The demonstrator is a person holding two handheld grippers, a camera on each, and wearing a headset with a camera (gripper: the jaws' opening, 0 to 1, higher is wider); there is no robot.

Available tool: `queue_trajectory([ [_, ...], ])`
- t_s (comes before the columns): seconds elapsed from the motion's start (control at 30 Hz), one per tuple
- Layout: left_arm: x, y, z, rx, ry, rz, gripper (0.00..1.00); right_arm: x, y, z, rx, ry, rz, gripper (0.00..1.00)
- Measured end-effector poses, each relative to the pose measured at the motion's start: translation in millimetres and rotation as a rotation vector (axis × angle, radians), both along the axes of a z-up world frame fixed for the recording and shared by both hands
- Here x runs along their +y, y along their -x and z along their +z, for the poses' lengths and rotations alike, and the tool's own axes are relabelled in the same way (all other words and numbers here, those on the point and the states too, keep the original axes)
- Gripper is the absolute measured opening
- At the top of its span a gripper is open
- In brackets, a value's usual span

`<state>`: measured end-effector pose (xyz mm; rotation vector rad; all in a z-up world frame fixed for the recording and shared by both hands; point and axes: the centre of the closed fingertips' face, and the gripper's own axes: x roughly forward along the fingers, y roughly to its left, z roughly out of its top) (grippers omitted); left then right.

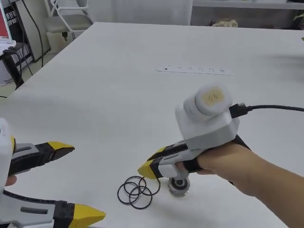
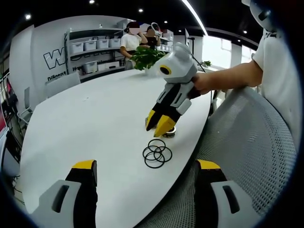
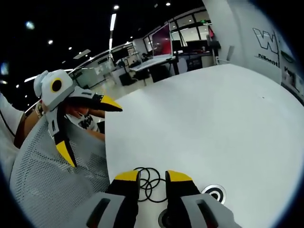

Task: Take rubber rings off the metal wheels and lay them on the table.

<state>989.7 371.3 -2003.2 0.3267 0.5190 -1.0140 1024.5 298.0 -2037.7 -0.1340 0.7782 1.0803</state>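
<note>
Left gripper is seen closest, at the bottom left of the head view, jaws spread wide, nothing between them, nothing touched. Rubber rings are laid flat on the white table near its front edge: thin black loops, several overlapped in one small cluster; exact count cannot be told. Metal wheel is stood on the table just beside the cluster, on its right in the head view: a short silver cylinder with a dark centre, partly covered by the right gripper. Whether a ring is left on it cannot be told. Right gripper is held by a hand low over the table, tips pointed at the rings and just short of them. Its jaws are parted by a narrow gap only. In the right gripper view the rings are seen through that gap, beyond the tips; nothing is seen pinched. In the left gripper view the rings are lying ahead, between the spread jaws and the right gripper.
</note>
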Motion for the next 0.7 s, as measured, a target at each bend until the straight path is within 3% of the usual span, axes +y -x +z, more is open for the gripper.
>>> queue_trajectory([
  [0.13,-0.5,0.7,0.1,0.001,0.0,-0.004,0.83,-0.8,2.0,4.9,-0.046,0.03,0.038,0.25],
  [0.3,-3.7,1.1,4.2,0.004,0.035,-0.005,0.85,0.0,7.6,10.0,-0.068,0.05,0.091,0.36],
  [0.43,-4.7,2.5,2.4,0.014,0.033,-0.01,0.9,0.5,11.0,22.0,-0.096,0.039,0.118,0.43],
  [0.6,-6.5,4.2,1.2,0.024,0.035,-0.017,0.97,-5.3,17.9,33.1,-0.137,0.04,0.149,0.6],
  [0.7,-7.6,3.7,3.2,0.021,0.05,-0.015,0.98,-13.3,22.6,37.5,-0.143,0.042,0.146,0.62],
])
